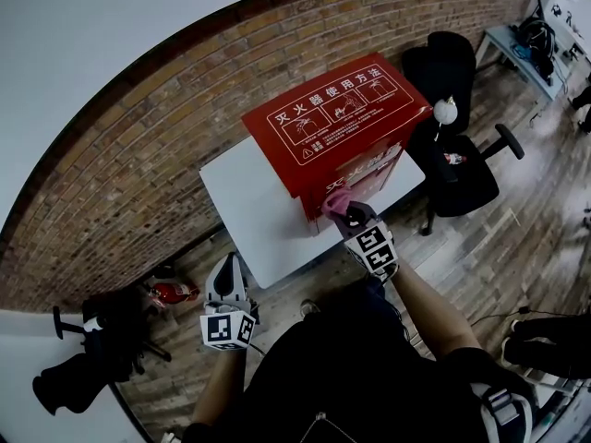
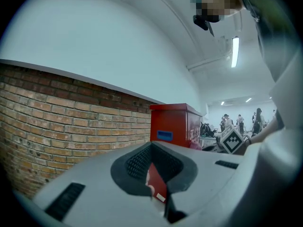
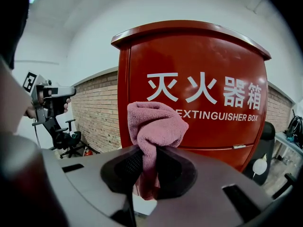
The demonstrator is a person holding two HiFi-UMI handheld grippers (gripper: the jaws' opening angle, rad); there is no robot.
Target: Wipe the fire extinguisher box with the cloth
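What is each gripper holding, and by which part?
The right gripper pinches the pink cloth by its bunched lower part, the free end bulging above the jaws. The left gripper holds nothing.

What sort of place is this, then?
Probably an office or workshop room: a brick wall, a white table bearing a red fire extinguisher box, a black office chair and a ceiling strip light.

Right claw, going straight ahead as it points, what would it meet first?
Probably the red front of the fire extinguisher box, with the pink cloth in the right claw touching first; the gap is hard to judge.
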